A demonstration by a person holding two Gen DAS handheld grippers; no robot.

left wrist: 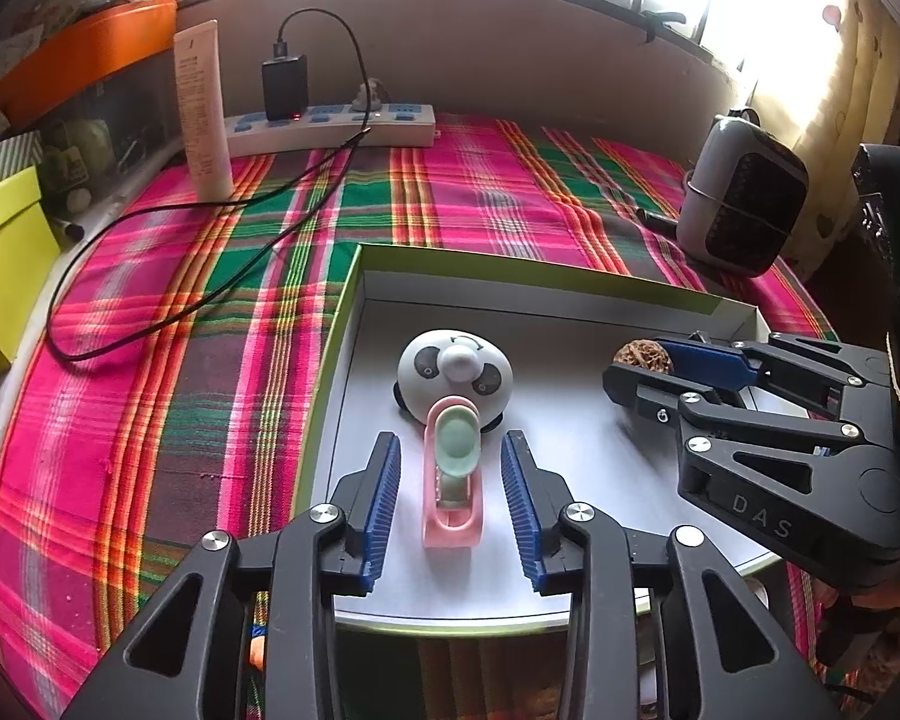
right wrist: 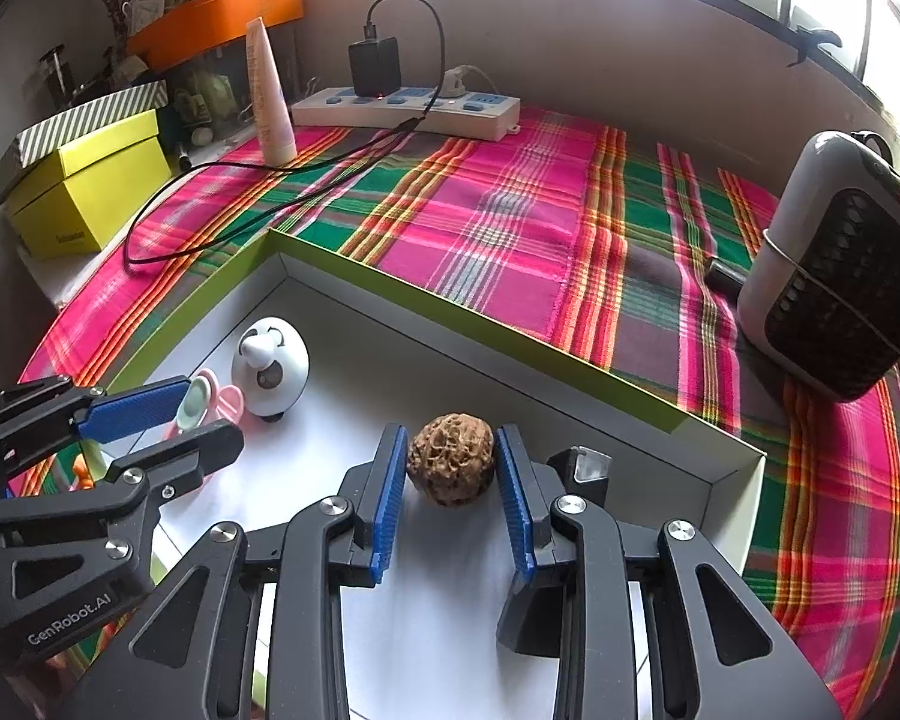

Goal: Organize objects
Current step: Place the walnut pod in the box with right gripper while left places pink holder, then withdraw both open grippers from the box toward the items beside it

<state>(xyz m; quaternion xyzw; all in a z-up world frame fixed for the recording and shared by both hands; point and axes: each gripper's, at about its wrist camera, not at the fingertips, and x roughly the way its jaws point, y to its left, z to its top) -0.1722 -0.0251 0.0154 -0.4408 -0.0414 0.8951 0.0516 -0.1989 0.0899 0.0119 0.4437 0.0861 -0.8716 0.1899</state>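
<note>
Hand-held gripper brackets wrinkled brown walnut.

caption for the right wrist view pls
Right gripper open around a walnut lying in the white tray, panda toy behind.

Clip, toy and walnut lie in tray.

Tablecloth: plaid of pink, green and orange with white lines. Tray: white inside, lime-green outer wall. Round toy: white with black panda patches. Clip: pink, mint-green pad. Walnut: brown, wrinkled. Box: yellow. Power strip: white, blue sockets.
</note>
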